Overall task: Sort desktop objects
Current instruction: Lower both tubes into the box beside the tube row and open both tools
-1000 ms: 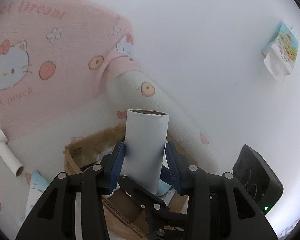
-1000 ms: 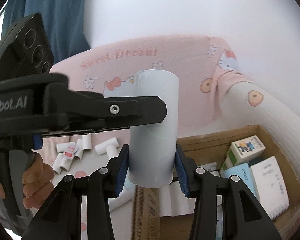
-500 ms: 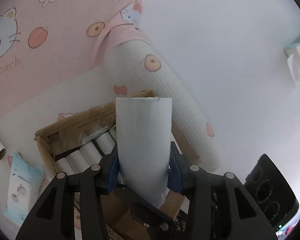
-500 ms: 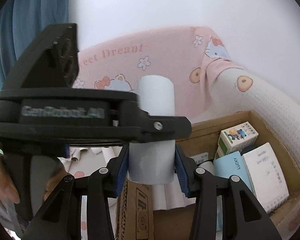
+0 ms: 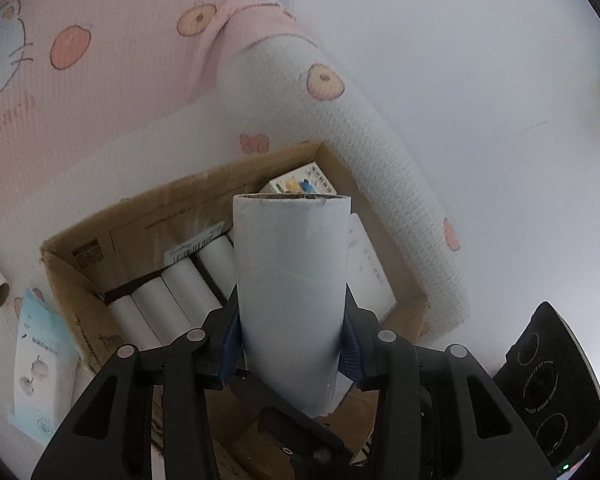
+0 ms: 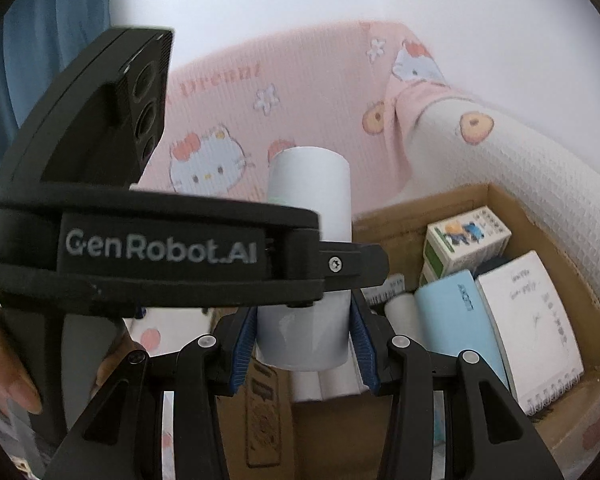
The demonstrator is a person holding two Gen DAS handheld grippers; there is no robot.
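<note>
A: What did the left gripper (image 5: 290, 344) hold?
B: Its jaws pinched a white paper tube (image 5: 292, 292), upright over the cardboard box (image 5: 140, 216).
A: And the right gripper (image 6: 303, 344)?
B: Its jaws clamped another white tube (image 6: 310, 264), partly behind the left tool. Beyond lay rolls (image 5: 168, 308), a notebook (image 6: 532, 320), then the pink blanket (image 6: 300, 92).

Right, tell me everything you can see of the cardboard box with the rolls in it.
The open brown corrugated cardboard box sits on a white and pink cartoon-print cloth. White paper rolls lie side by side on one side; on the other are a small printed carton, a pale blue packet and a white spiral notepad. A barcode label is stuck on an inner wall.
</note>
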